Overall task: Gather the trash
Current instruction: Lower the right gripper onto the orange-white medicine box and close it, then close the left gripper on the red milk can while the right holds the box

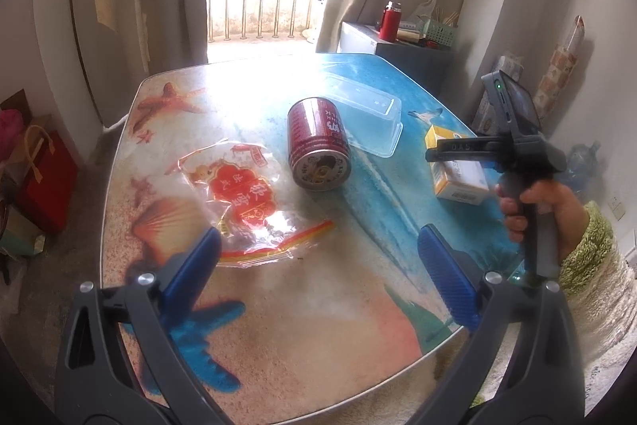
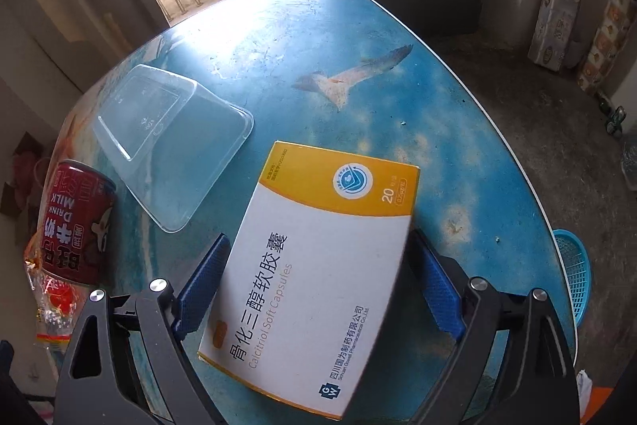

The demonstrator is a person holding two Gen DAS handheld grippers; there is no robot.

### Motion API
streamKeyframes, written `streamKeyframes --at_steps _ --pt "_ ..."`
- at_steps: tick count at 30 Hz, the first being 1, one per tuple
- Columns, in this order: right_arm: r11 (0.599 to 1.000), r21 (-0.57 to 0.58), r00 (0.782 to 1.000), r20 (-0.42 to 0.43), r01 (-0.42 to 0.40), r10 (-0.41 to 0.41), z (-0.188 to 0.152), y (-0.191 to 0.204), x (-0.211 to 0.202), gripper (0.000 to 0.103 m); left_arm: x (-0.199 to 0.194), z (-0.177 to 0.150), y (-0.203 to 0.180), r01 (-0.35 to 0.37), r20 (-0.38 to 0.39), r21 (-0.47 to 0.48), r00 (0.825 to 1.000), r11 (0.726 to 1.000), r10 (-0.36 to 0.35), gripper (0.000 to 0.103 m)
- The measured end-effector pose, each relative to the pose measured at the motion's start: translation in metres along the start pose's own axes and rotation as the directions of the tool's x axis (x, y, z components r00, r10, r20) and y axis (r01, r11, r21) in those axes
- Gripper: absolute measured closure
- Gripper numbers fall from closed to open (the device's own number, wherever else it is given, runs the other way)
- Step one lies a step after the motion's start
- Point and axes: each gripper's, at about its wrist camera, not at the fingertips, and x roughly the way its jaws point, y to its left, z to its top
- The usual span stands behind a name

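A white and yellow medicine box (image 2: 318, 265) lies on the beach-print table (image 2: 318, 46), between the jaws of my right gripper (image 2: 318, 234). The left pad is close to the box edge and a gap shows at the right pad, so this gripper is open. A hand (image 1: 545, 202) holds it over the box (image 1: 458, 178). My left gripper (image 1: 320, 232) hangs open and empty above the table (image 1: 318, 305), just in front of a crumpled red and clear wrapper (image 1: 239, 198). A red drink can (image 1: 318, 146) lies on its side beside a clear plastic container (image 1: 366, 114) turned upside down.
A blue basket (image 2: 573, 273) sits on the floor past the table's right edge. A grey cabinet (image 1: 398, 50) with a red flask stands behind the table. A red bag (image 1: 47, 178) and other clutter lie on the floor at the left.
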Motion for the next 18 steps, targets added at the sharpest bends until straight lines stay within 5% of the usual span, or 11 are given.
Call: streamKeyframes --at_steps 6,13,18 --pt "0.997 -0.052 0.999 0.012 -0.05 0.05 -0.023 -0.006 -0.013 0.027 0.012 0.019 0.004 0.044 0.007 -0.004 0.999 0.999 -0.044 0.009" --pt "0.99 -0.083 0.993 0.024 -0.113 0.116 -0.054 -0.013 -0.027 0.027 0.043 0.061 -0.006 0.095 0.016 0.023 0.995 0.995 -0.095 0.021" --pt "0.989 -0.078 0.991 0.033 -0.124 0.126 -0.055 -0.021 -0.025 0.027 0.096 0.092 -0.008 0.046 -0.101 -0.016 0.994 0.999 -0.048 0.025"
